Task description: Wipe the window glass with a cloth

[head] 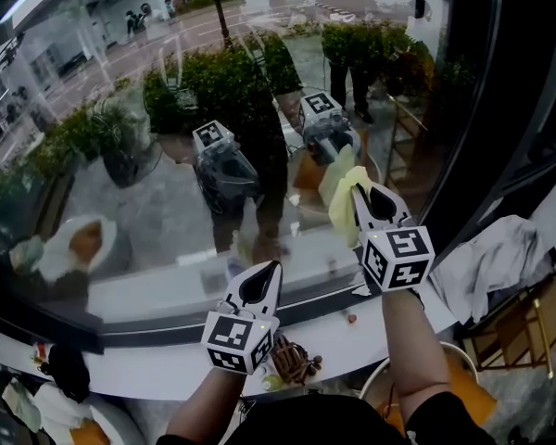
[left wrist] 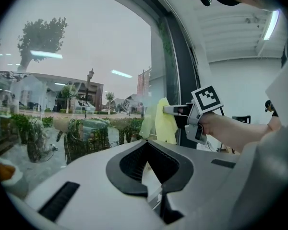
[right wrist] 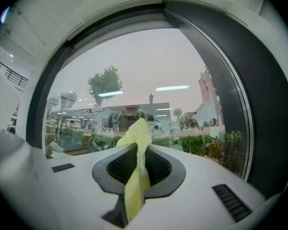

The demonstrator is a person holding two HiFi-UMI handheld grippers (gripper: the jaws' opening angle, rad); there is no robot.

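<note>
At the right part of the window glass (head: 148, 156), near the dark frame (head: 486, 109), the right gripper (head: 357, 191) pushes a yellow cloth (head: 341, 202) against the pane. From the left gripper view the cloth meets its own reflection, so it looks to be touching. Jaws are clamped on the cloth, with a fold sticking out past the tips and a tail hanging back between them.

Progress: wiping looks under way, low on the right side. No streaks or clean/dirty edge are visible, so I can't say how much is done. Judging by position, the wide stretch of glass to the left and above likely remains.

Pose: right forearm is reached forward and raised, gripper pointing straight at the glass, marker cube facing back. The left gripper (head: 269, 269) sits lower and nearer, over the white sill (head: 148, 360), short of the glass. Its jaws are closed together with nothing in them, forearm bent and idle.
</note>
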